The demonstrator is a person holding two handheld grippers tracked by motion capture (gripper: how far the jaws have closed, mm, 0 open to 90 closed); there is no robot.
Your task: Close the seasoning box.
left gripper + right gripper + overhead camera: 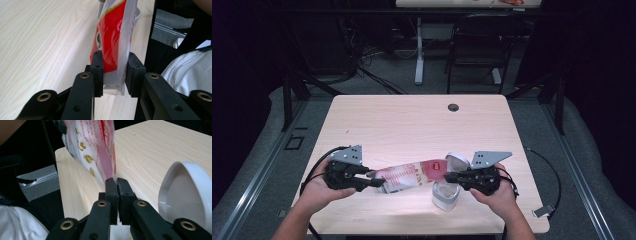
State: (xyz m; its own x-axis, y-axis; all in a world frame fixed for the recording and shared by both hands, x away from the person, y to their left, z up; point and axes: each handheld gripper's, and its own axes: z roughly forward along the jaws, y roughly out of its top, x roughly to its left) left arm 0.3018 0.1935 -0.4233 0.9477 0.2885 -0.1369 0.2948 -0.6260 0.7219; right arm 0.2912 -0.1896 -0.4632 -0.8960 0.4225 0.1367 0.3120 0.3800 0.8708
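The left gripper (373, 183) and right gripper (452, 176) each pinch one end of the red-and-clear snack bag (412, 175), which hangs just above the open white container (445, 195). Tip it slowly, keeping its mouth over the container

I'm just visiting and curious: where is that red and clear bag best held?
By its flat end seams. The bag lies stretched sideways, so the left gripper comes from its left end and the right gripper from its right, each pinching thin film.
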